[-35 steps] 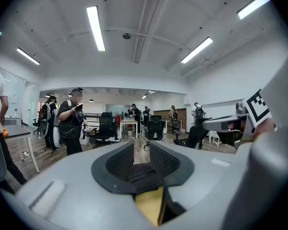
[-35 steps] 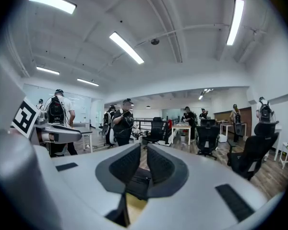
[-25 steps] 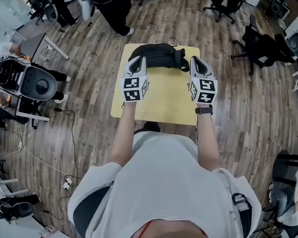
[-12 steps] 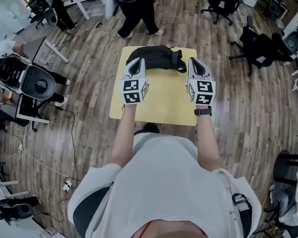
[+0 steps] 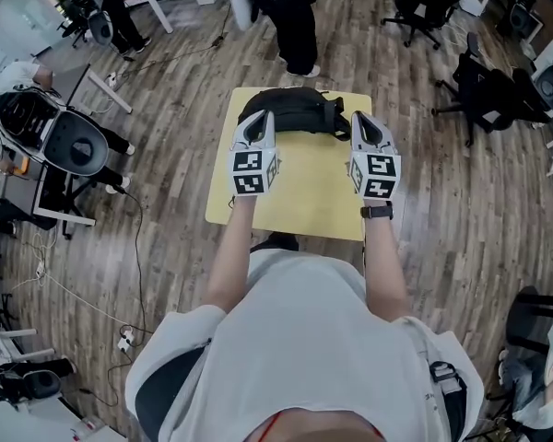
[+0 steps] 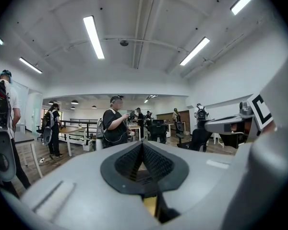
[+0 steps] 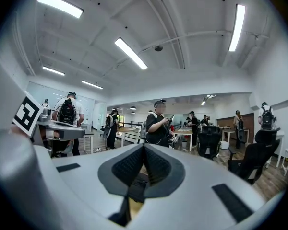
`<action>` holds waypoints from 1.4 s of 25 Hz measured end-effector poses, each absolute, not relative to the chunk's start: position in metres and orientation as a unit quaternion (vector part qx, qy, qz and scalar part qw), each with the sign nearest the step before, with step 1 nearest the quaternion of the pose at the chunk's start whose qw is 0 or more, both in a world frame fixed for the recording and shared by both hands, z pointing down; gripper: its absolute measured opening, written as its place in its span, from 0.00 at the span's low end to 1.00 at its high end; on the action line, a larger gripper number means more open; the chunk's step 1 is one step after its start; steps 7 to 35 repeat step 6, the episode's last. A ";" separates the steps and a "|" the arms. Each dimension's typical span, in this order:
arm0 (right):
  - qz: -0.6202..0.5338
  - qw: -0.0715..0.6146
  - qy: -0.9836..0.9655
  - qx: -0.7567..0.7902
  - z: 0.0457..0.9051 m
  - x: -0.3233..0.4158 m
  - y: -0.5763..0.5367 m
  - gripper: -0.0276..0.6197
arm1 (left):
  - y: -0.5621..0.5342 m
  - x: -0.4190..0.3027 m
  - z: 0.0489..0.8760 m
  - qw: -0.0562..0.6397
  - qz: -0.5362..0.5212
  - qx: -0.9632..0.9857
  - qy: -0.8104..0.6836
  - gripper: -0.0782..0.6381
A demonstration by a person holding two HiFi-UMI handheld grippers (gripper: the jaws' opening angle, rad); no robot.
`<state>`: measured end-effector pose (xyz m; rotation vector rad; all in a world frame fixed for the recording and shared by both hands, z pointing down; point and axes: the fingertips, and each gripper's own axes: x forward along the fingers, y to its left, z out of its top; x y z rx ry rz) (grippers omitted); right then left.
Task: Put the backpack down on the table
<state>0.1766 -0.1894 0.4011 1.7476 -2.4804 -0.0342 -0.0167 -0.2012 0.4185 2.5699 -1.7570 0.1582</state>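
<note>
The black backpack (image 5: 290,110) lies on the far part of the yellow table (image 5: 313,187). Near the backpack's left end my left gripper (image 5: 256,123) hovers over the table, and my right gripper (image 5: 365,123) hovers near its right end. Both point forward and roughly level. In the left gripper view the left gripper (image 6: 142,150) has its dark pads pressed together with nothing between them. The right gripper (image 7: 144,152) looks the same in the right gripper view: shut and empty. Neither gripper view shows the backpack; both look out across the room.
A person in black (image 5: 290,12) stands just beyond the table's far edge. Black office chairs (image 5: 484,86) stand at the right, and a seated person with a desk and chair (image 5: 69,145) is at the left. Cables (image 5: 83,302) trail over the wooden floor.
The person in black beyond the table has walked to the right. Both grippers stay almost where they were, with the backpack still lying on the table.
</note>
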 end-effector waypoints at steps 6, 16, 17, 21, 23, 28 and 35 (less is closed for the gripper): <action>-0.001 0.056 -0.816 0.576 0.407 0.176 -0.217 0.06 | -0.228 -0.017 0.427 0.022 0.060 0.825 -0.562 0.12; -0.001 0.056 -0.816 0.576 0.407 0.176 -0.217 0.06 | -0.228 -0.017 0.427 0.022 0.060 0.825 -0.562 0.12; -0.001 0.056 -0.816 0.576 0.407 0.176 -0.217 0.06 | -0.228 -0.017 0.427 0.022 0.060 0.825 -0.562 0.12; -0.001 0.056 -0.816 0.576 0.407 0.176 -0.217 0.06 | -0.228 -0.017 0.427 0.022 0.060 0.825 -0.562 0.12; -0.001 0.056 -0.816 0.576 0.407 0.176 -0.217 0.06 | -0.228 -0.017 0.427 0.022 0.060 0.825 -0.562 0.12; -0.001 0.056 -0.816 0.576 0.407 0.176 -0.217 0.06 | -0.228 -0.017 0.427 0.022 0.060 0.825 -0.562 0.12; -0.001 0.056 -0.816 0.576 0.407 0.176 -0.217 0.06 | -0.228 -0.017 0.427 0.022 0.060 0.825 -0.562 0.12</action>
